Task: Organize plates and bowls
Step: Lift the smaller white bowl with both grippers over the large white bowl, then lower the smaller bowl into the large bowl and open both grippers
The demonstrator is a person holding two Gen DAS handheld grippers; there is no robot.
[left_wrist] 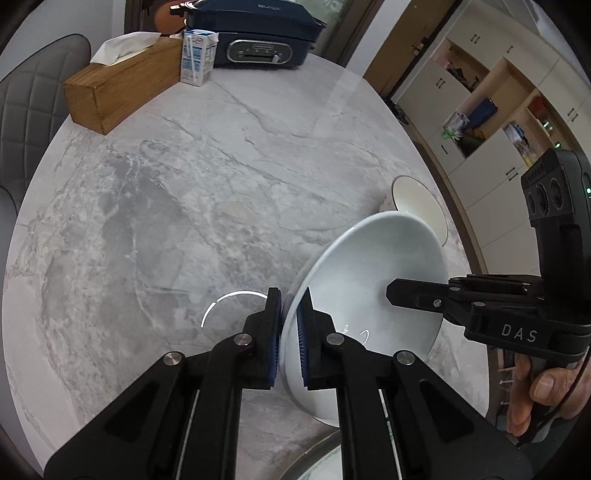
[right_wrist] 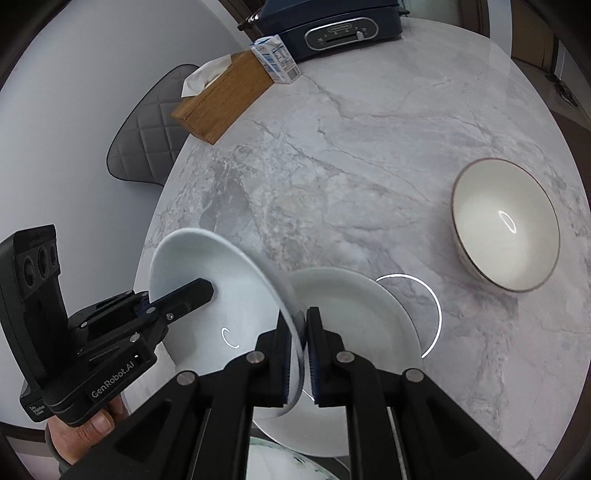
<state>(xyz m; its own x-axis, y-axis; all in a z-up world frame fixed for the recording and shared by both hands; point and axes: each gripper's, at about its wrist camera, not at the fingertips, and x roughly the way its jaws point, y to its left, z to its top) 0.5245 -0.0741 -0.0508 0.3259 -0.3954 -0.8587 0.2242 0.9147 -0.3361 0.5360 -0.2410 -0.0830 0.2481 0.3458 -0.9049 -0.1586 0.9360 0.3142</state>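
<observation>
Both grippers hold one tilted white plate [left_wrist: 373, 266] above the marble table [left_wrist: 184, 206]. My left gripper [left_wrist: 290, 317] is shut on its near rim; my right gripper [left_wrist: 391, 293] grips the opposite rim. In the right wrist view the same white plate [right_wrist: 221, 288] is pinched by my right gripper [right_wrist: 301, 328], with my left gripper [right_wrist: 207, 290] on its far-left rim. A second white plate [right_wrist: 354, 321] lies flat on the table just beneath and right of it. A cream bowl with a dark rim [right_wrist: 506, 225] stands to the right; it also shows in the left wrist view [left_wrist: 417, 203].
At the far table edge stand a wooden tissue box [left_wrist: 122, 85], a milk carton [left_wrist: 197, 57] and a dark blue appliance [left_wrist: 255, 33]. A grey quilted chair [left_wrist: 29, 107] is at the left. Another dish rim [right_wrist: 280, 461] shows at the near edge.
</observation>
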